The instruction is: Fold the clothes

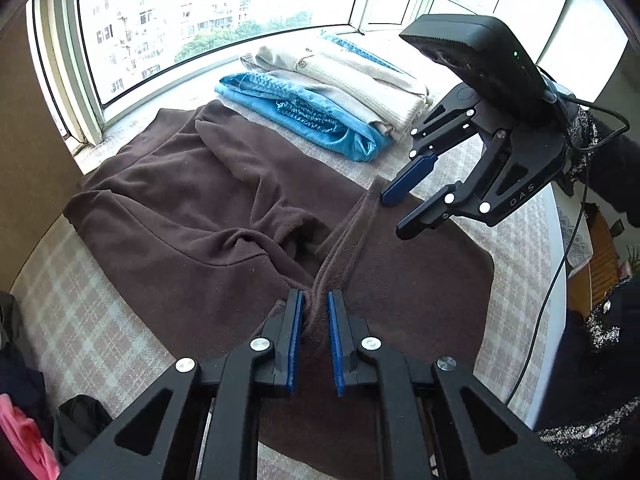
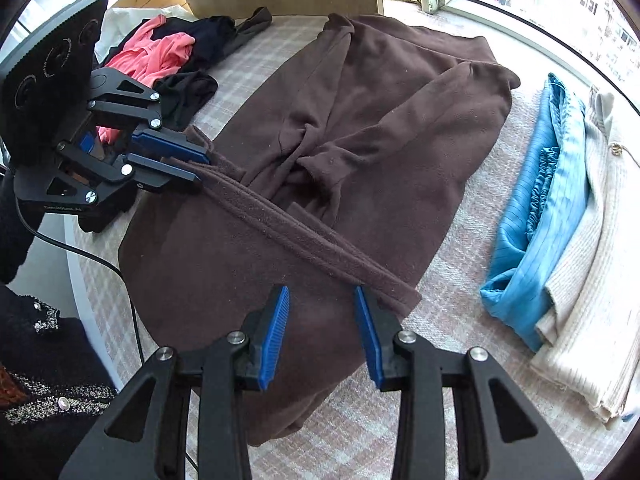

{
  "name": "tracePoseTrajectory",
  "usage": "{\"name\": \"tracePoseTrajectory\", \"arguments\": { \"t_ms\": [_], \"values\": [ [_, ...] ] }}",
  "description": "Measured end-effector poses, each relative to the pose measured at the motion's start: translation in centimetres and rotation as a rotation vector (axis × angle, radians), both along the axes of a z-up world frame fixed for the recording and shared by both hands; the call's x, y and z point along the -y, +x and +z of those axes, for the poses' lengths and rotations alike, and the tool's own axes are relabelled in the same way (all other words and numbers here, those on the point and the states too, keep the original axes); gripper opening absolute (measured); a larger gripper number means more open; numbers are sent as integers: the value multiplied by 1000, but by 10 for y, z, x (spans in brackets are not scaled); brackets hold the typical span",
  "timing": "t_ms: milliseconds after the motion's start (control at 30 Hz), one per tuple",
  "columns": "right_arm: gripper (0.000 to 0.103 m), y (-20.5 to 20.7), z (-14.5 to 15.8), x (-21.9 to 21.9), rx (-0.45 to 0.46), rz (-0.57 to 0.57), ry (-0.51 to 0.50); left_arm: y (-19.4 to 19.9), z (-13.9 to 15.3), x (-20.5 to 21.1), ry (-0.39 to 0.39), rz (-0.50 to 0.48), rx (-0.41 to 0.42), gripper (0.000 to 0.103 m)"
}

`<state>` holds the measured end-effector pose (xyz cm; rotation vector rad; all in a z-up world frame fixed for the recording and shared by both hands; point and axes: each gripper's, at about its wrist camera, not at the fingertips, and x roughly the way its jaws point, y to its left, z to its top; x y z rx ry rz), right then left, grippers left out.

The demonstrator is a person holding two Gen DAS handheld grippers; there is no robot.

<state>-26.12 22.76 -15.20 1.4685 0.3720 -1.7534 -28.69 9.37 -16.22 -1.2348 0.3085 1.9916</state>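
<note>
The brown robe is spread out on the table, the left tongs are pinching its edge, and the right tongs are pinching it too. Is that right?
Not quite. The right tongs are open and pinch nothing; the right wrist view shows their blue pads spread apart above the brown robe. The rest is true: the robe lies spread on the table, and the left tongs are pinching its edge.

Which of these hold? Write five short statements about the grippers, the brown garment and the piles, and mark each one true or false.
1. The left gripper has its fingers closed on a folded edge of the brown garment. True.
2. The right gripper grips that same edge. False: it is open, with the edge lying just ahead of its fingers.
3. The blue garment lies beside a cream knit. True.
4. The pink garment lies on the folded stack. False: it is in the unfolded heap.
5. The brown garment is neatly folded. False: it lies spread and rumpled.
</note>
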Motion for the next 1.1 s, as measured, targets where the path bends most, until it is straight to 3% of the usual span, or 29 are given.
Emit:
{"name": "tracePoseTrajectory", "arguments": {
  "t_ms": [33,100,167,333,400,567,633,733,833,1000,1100],
  "values": [
    [34,0,-1,1,-1,2,11,-3,-6,0,-19,12,0,16],
    [33,0,-4,3,-2,0,31,-13,-24,0,-82,39,19,33],
    [33,2,-3,3,-12,-4,38,-17,-32,2,-99,63,33,40],
    [32,14,22,-5,-68,-47,-21,5,6,23,-68,125,-64,36],
    [32,20,30,-9,-61,-57,-77,18,14,31,-12,106,-41,36],
    [32,23,19,-34,-20,-148,-95,19,-26,33,0,130,73,36],
    [32,25,15,-44,-3,-185,-102,12,-48,36,-27,174,96,24],
    [32,27,9,-59,20,-237,-114,21,-24,42,-12,244,69,20],
    [32,60,18,-78,-2,-168,-167,51,5,36,-38,216,-10,26],
    [32,110,-15,-70,19,-33,-67,66,16,-9,-55,82,17,27],
    [32,124,-15,-62,-11,8,-116,55,13,-52,-29,-2,52,27]
  ]
}}
